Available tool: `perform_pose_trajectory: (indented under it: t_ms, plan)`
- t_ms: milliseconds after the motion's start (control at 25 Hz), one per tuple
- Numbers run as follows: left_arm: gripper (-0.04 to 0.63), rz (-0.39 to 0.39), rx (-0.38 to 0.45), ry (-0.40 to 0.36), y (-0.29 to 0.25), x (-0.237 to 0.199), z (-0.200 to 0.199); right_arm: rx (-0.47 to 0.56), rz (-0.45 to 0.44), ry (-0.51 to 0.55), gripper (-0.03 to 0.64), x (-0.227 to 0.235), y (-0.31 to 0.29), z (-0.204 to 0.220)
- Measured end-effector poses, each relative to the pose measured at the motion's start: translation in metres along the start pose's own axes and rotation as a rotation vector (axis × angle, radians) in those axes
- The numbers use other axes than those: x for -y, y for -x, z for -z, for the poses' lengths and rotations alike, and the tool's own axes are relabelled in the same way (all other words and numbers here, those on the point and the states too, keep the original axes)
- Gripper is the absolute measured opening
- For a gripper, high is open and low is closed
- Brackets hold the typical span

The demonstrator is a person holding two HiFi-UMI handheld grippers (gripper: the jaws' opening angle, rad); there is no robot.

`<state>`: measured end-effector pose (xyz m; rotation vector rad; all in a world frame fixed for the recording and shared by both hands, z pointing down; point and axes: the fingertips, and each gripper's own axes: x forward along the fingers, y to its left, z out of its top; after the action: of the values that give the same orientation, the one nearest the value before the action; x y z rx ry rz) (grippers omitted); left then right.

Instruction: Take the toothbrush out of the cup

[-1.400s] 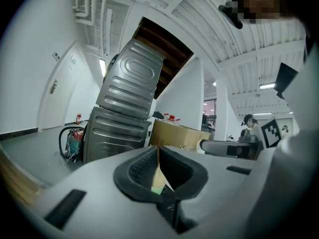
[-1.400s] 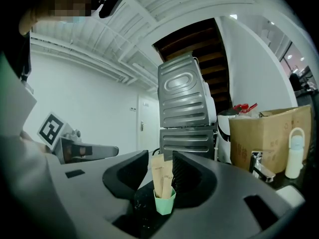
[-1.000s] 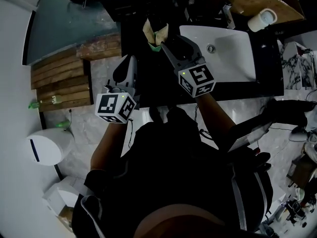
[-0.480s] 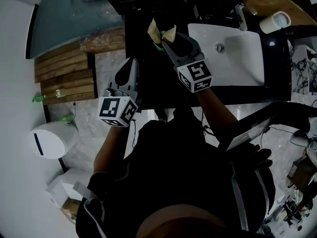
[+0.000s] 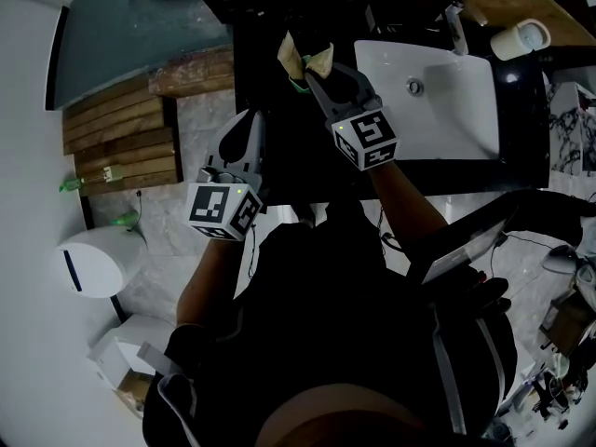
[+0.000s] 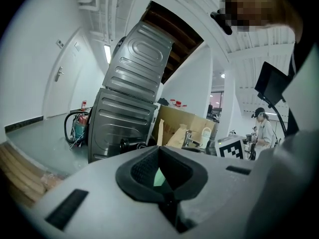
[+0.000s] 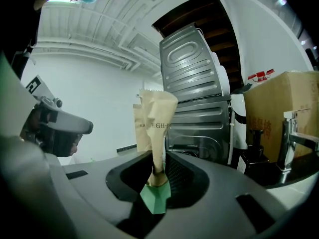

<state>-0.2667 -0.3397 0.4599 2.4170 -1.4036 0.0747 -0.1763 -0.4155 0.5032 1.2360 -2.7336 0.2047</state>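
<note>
Since a second ago my right gripper (image 7: 158, 172) has dropped a little toward the cup and its jaws have just been closing. They now pinch the paper-wrapped toothbrush (image 7: 157, 128), which stands upright in the green cup (image 7: 155, 198) with a second paper sleeve (image 7: 142, 128) just behind it. From the head view, the cup (image 5: 298, 87) sits on the dark surface (image 5: 521, 152) to the left of the white sink (image 5: 466, 110), with the right gripper (image 5: 313, 80) reaching over it. My left gripper (image 5: 246, 124) hangs well apart, at the surface's left edge, its jaws pressed together on nothing. A ribbed metal appliance (image 7: 199, 83) and a cardboard box (image 7: 284, 108) stand behind.
</note>
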Motion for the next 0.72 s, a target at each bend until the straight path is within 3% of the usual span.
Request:
perform_pose_trajectory:
  t_ms: [120,360,720]
  plan:
    - [0.006,0.008,0.002,-0.004,0.001,0.000,0.000,0.005,0.001,-0.001,0.063,-0.001,0.000,-0.001]
    - [0.006,0.001,0.025,-0.010,0.010,-0.004,-0.008,0.031,0.019,0.007,0.055,-0.004,0.006,-0.014]
    - [0.006,0.078,0.075,-0.031,0.019,0.007,-0.029,0.122,0.061,0.034,0.052,-0.014,0.028,-0.061]
